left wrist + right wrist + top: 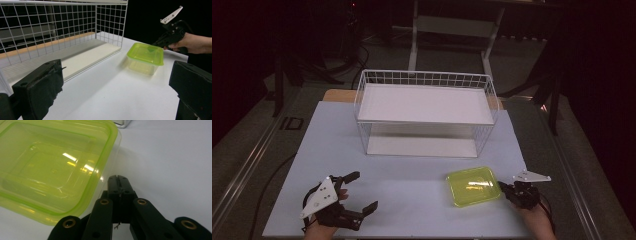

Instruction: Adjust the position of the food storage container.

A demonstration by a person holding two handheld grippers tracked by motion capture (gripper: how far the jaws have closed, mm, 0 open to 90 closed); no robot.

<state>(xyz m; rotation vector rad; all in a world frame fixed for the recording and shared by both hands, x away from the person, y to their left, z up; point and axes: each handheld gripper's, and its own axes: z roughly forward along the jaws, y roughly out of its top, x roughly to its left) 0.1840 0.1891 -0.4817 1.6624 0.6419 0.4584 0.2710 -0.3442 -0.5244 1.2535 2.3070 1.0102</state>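
**Kid:** What do you see from up high?

**Friend:** A green box (473, 186) sits on the white table (412, 190), near the front on the right side. The right gripper (501, 185) is just beside the box, with its tip at the box's right edge. A white wire shelf (426, 112) stands farther back in the middle. The left gripper (360, 190) is far off at the front left, and its jaws are spread wide with nothing in them.

**Kid:** And from the left gripper's own camera?

**Friend:** Its two black jaws stand far apart at the bottom. Between them, farther off, is the green box (145, 58) with its lid on. A hand (193, 43) holds the right gripper (152, 46) down at the far edge of the lid. The wire shelf (62, 35) is on the left.

**Kid:** And the right gripper's camera?

**Friend:** The right gripper (117, 178) has its jaws pressed tight together, with nothing between them. The green box (53, 167) is just to the left of the tip. I cannot tell if they touch.
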